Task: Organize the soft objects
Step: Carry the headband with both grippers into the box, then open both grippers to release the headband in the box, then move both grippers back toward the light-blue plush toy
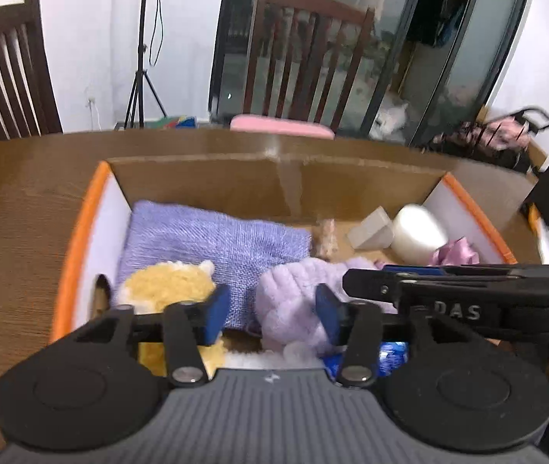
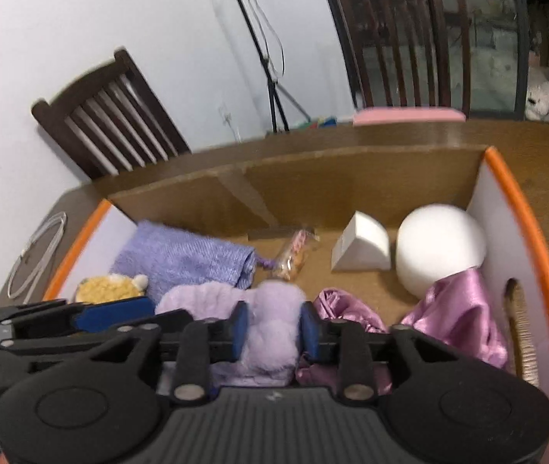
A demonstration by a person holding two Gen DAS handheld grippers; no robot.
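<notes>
Fingers (image 2: 308, 332) of right gripper (image 2: 274, 332) flank fluffy lilac cloth (image 2: 270, 321).

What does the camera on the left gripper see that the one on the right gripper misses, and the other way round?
Only the left wrist view shows a dark bag at the table's far right edge and a blue wrapper under the grippers.

Only the right wrist view shows a coiled white cable on the table beside the box, and the handle cut-out in the box's right wall.

Both show the cardboard box, the folded purple cloth, the yellow plush, the fluffy lilac item, the snack packet, the white wedge, the white ball and the pink satin cloth.
</notes>
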